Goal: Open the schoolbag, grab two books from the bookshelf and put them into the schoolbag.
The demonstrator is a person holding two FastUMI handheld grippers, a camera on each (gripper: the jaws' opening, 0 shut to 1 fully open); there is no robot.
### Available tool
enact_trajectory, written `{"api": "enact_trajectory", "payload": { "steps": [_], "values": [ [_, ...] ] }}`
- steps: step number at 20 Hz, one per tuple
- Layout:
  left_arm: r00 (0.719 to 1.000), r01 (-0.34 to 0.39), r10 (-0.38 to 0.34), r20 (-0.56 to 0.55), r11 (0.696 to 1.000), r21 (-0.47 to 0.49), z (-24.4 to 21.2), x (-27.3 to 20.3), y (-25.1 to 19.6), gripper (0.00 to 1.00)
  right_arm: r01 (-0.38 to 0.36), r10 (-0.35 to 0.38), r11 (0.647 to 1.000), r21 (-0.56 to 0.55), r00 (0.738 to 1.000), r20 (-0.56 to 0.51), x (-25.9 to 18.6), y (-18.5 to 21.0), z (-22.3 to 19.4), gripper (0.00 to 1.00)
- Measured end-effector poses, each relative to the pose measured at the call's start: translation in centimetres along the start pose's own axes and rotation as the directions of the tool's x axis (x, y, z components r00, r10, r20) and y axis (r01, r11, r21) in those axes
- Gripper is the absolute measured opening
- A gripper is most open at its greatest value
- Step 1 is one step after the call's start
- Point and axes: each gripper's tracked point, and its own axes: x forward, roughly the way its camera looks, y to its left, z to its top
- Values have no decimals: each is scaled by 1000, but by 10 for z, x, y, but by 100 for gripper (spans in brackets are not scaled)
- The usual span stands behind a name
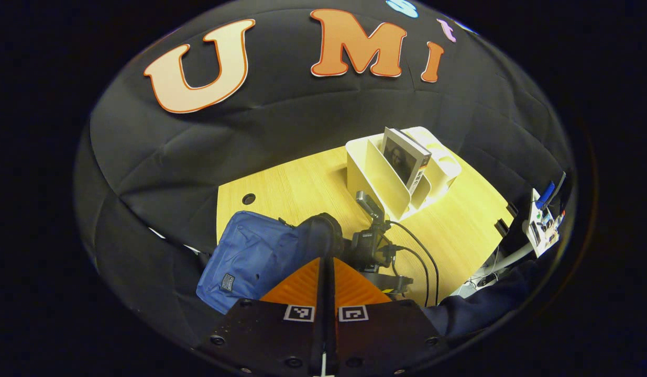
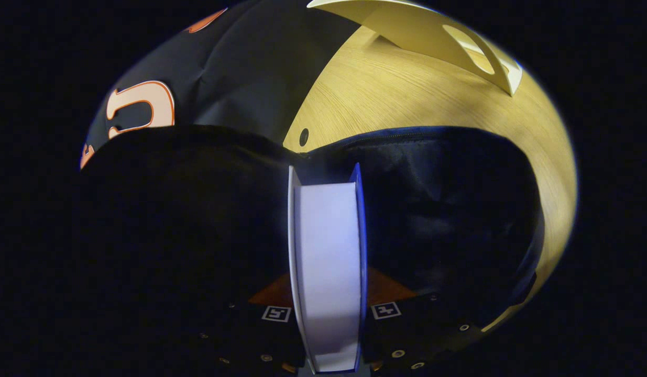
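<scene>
Black cloth walls close in the booth around a pale wooden table (image 1: 302, 183), on which a white bookshelf (image 1: 386, 183) stands toward the far right side with a book (image 1: 405, 157) leaning upright in one of its slots, a dark portrait on its cover. Nearer the front left edge of the table lies the blue schoolbag (image 1: 244, 256), partly overhanging the edge. In the left gripper view the left gripper (image 1: 327, 277) hangs above the table, its two orange fingers pressed together with nothing between them. Just beyond its tips the right gripper (image 1: 373, 246), with black cables trailing from it, reaches down at the schoolbag's opening, close beside the bookshelf's near end. In the right gripper view the right gripper (image 2: 327, 298) pinches a second book (image 2: 328, 262) between its fingers, white page edge facing the camera and blue covers on either side. That book stands within the schoolbag's dark mouth (image 2: 433, 209), whose zipped rim curves around it, the wooden table and bookshelf base (image 2: 433, 36) visible beyond.
</scene>
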Motion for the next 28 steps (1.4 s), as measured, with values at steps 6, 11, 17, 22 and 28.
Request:
{"api": "enact_trajectory", "payload": {
  "steps": [6, 11, 17, 22, 28],
  "values": [
    [999, -23, 24, 22, 999, -35, 5, 4, 15, 3, 45, -37, 996, 73, 995, -97, 8, -3, -12, 34],
    [996, -73, 75, 45, 996, -50, 9, 7, 35, 3, 99, -84, 992, 78, 981, -177, -24, 0, -13, 71],
    [996, -81, 83, 39, 995, -64, 1, 13, 32, 2, 84, -89, 996, -32, 973, -214, -77, 5, -5, 91],
    [997, -67, 70, 34, 993, -95, -9, 18, 28, 3, 38, -51, 993, -114, 993, -107, -121, 16, 29, 91],
    [998, -49, 52, 28, 994, -98, -20, 22, 14, 3, 91, -60, 956, -280, 991, 117, -182, 26, 99, 89]
  ]
}}
